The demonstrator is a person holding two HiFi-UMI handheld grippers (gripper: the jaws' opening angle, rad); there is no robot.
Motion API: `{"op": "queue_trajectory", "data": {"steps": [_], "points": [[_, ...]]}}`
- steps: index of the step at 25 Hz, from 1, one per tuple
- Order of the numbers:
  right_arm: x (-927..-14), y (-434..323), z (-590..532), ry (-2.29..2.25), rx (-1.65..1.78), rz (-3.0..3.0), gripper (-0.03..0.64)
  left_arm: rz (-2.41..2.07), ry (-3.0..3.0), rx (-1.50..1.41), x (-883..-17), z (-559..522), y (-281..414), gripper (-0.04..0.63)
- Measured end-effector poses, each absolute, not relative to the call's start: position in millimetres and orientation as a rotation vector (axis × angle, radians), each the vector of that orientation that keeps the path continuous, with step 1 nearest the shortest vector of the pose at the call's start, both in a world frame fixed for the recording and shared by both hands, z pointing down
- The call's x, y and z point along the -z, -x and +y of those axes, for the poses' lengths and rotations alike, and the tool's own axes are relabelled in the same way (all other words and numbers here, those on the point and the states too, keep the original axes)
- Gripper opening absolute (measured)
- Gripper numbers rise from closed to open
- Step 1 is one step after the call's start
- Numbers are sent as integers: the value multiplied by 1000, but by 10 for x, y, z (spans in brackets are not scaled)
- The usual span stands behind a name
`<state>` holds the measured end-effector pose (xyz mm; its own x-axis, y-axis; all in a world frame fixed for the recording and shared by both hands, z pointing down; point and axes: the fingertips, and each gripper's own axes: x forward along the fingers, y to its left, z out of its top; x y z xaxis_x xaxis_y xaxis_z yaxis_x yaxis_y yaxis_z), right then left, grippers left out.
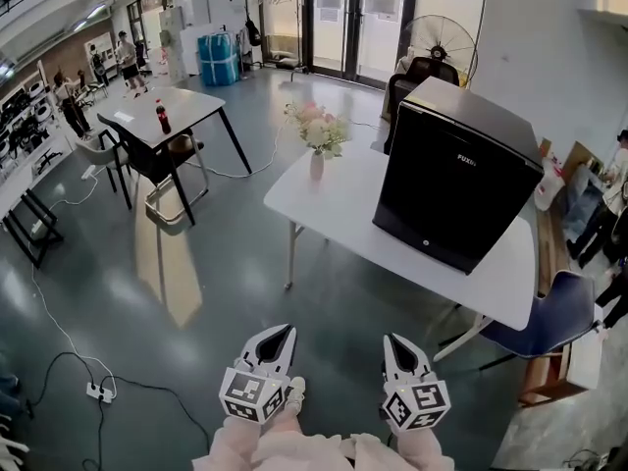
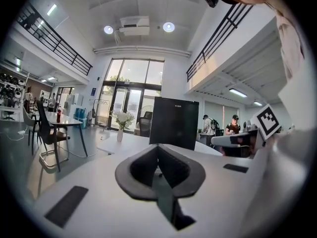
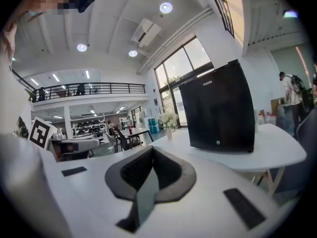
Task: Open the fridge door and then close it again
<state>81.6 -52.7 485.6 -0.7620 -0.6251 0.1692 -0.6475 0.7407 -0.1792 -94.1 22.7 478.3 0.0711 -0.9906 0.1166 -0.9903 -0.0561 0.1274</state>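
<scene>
A small black fridge (image 1: 453,182) stands on a white table (image 1: 334,204), its door closed. The same fridge (image 2: 174,122) appears ahead in the left gripper view, and the fridge (image 3: 218,110) fills the upper right of the right gripper view. Both grippers are held low at the bottom of the head view, well short of the table. My left gripper (image 1: 280,341) is shut with nothing in it, and its jaw tips (image 2: 158,150) meet. My right gripper (image 1: 400,348) is shut and empty too, jaws closed together (image 3: 151,155).
A vase of flowers (image 1: 317,137) stands on the fridge's table at its left. A blue chair (image 1: 549,322) sits at the table's right end. Further left is a second table (image 1: 177,111) with a red bottle (image 1: 163,118) and chairs. Cables and a power strip (image 1: 98,392) lie on the floor. People stand in the background.
</scene>
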Motion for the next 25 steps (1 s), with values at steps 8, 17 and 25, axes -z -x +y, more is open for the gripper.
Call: {"op": "queue_trajectory", "data": {"steps": [8, 17, 25], "points": [[-4715, -372, -995, -1094, -326, -2818, 11, -1974, -2197, 6, -4697, -347, 1355, 11], [-4695, -31, -1474, -1207, -351, -2785, 11, -1906, -2252, -9, -4661, -893, 1796, 11], [-4716, 330, -1805, -1276, -350, -2773, 11, -1851, -2300, -19, -4693, -1324, 2161, 11]]}}
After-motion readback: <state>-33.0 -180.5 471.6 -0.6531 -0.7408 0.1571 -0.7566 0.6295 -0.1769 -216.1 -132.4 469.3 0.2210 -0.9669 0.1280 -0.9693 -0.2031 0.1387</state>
